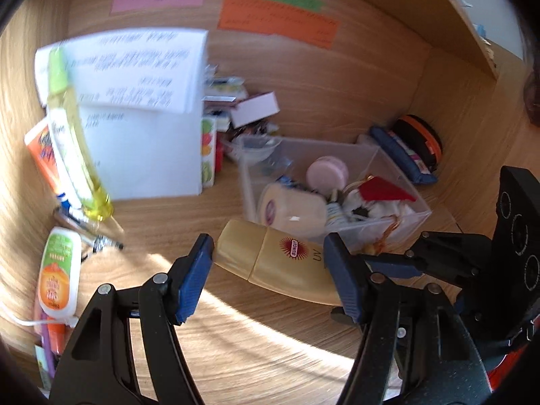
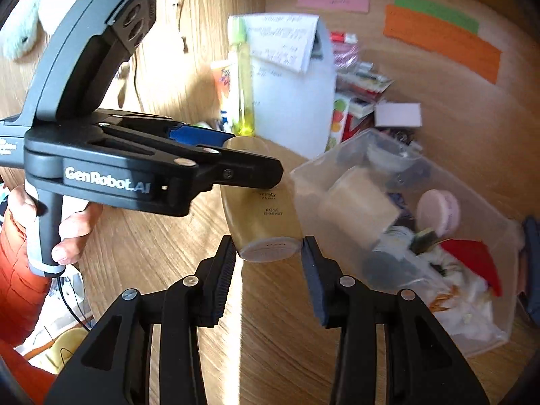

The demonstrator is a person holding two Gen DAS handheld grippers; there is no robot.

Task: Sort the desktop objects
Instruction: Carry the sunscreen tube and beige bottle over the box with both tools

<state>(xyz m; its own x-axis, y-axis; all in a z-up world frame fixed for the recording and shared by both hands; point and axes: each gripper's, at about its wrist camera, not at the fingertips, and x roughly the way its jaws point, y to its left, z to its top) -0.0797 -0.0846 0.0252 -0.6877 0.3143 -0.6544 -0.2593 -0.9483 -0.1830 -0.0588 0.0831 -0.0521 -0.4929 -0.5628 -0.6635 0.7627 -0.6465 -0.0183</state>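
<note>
Sunscreen bottle (image 1: 283,263) lower centre, held lengthwise in my left gripper (image 1: 266,273), base clamped in my right gripper (image 2: 268,256). Step: carrying. Next, I judge: lower into clear bin (image 2: 486,334), lower right.

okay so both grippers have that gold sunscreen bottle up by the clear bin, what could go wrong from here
1. The gold sunscreen bottle is smooth and held only at its ends: the left hand-held gripper on the cap end, the right hand-held gripper at the base. It may slip or twist.
2. The clear bin is already crowded, so the bottle could sit poorly on top.
3. The upright yellow bottle nearby might get knocked.
</note>
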